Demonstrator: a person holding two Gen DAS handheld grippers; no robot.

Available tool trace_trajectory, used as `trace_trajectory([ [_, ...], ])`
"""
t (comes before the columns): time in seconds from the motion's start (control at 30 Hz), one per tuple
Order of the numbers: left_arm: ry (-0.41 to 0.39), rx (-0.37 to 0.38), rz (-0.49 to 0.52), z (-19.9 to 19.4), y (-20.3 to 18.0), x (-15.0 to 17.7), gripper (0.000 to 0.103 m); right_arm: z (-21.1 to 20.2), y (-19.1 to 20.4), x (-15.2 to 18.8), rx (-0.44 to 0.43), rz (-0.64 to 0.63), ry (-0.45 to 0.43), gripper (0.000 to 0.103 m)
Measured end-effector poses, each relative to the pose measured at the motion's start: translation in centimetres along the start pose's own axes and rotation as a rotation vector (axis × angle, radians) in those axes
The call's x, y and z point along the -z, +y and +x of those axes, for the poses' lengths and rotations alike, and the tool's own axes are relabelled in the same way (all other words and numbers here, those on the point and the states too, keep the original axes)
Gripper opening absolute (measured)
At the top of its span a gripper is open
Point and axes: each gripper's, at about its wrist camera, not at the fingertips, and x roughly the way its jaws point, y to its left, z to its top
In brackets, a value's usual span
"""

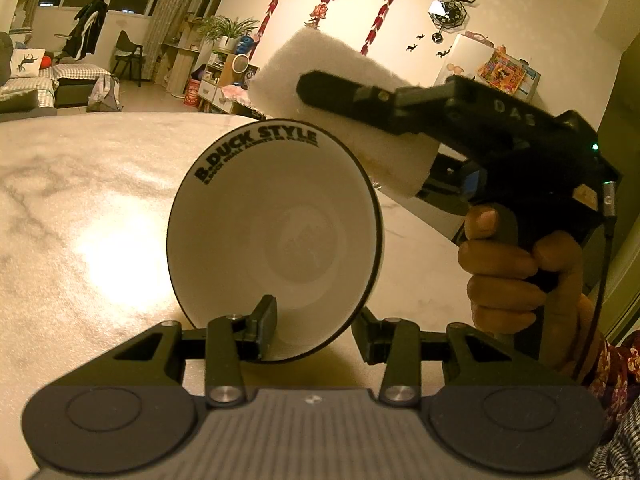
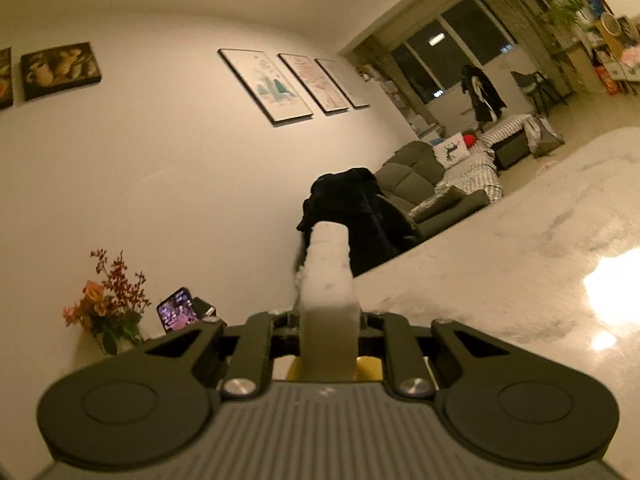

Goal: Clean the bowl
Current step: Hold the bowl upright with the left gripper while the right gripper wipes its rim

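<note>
Holding the bowl (image 1: 276,240) on edge while the sponge (image 1: 340,112) waits above its rim.

The left gripper (image 1: 312,328) clamps the bowl's lower rim, 1 finger inside and 1 outside, so the bowl stands tilted over the table (image 1: 80,200) with its mouth facing the camera. The right gripper (image 1: 360,100), held in a hand (image 1: 520,264), is closed tight on the sponge, just beside the upper rim. Wiping looks not yet begun; next the sponge likely needs to swing into the hollow.

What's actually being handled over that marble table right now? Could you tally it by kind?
Bowls: 1, white bowl
Sponges: 1, white sponge
Handheld grippers: 2, left gripper, right gripper
Total: 4
</note>
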Motion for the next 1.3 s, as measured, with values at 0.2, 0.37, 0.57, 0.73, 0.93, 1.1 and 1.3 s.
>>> trace_trajectory([
  [0.2,-0.001,0.003,-0.004,0.0,-0.1,0.0,0.043,-0.1,-1.3,-0.2,0.040,0.026,-0.008,0.018],
  [0.37,-0.002,0.006,-0.010,-0.1,0.0,0.1,0.043,-0.2,-2.4,0.0,0.064,0.054,-0.006,0.018],
  [0.57,0.000,0.006,-0.011,-0.1,-0.2,0.0,0.044,0.0,-0.7,-0.1,0.011,0.024,0.003,0.018],
  [0.73,0.001,0.005,-0.011,-0.4,-0.2,-0.3,0.044,0.0,-0.6,0.1,0.004,0.023,0.003,0.018],
  [0.93,0.002,0.006,-0.011,-0.2,-0.1,0.0,0.045,0.0,-2.1,-0.3,0.042,0.066,0.000,0.018],
  [1.1,0.003,0.008,-0.012,-0.3,0.0,0.1,0.045,0.0,-1.8,-0.2,0.033,0.066,0.004,0.018],
  [1.3,0.005,0.011,-0.013,-0.2,-0.1,-0.1,0.047,0.3,-0.6,-0.1,-0.013,0.055,0.011,0.018],
])
